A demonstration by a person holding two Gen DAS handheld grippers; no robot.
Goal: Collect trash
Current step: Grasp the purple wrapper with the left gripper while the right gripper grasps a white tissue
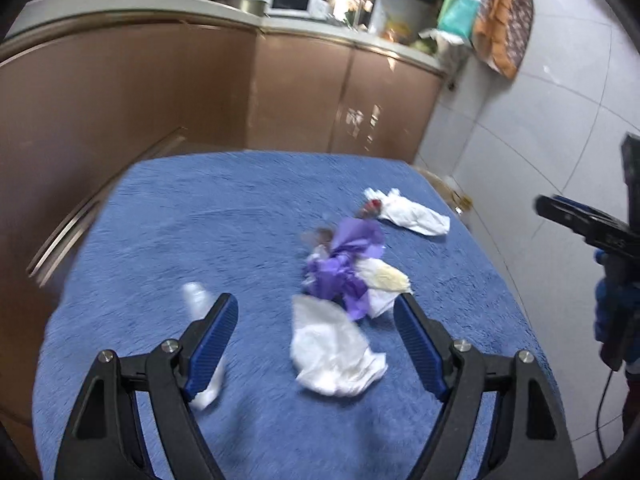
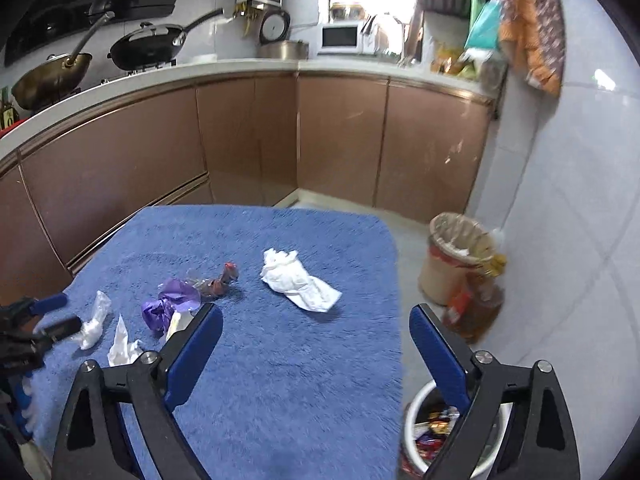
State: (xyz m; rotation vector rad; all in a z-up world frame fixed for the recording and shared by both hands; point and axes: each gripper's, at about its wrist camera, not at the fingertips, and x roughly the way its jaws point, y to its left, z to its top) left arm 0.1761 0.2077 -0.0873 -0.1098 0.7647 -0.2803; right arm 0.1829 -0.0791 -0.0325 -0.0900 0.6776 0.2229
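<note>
Both hand-held grippers hanging wide, holding nothing. Left hand-held gripper (image 1: pixel 316 322) is facing the crumpled white tissue (image 1: pixel 334 354) on the blue worktop (image 1: pixel 180 220), just ahead between its jaws. Right hand-held gripper (image 2: pixel 316 334) is sitting farther off.

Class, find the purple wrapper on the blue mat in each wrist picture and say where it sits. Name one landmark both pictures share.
Left wrist view: the purple wrapper lies right of centre on the blue mat, just ahead of the fingers.
Right wrist view: the purple wrapper lies at lower left, beside the left finger.
Shared landmark: the white microwave on the counter.
</note>
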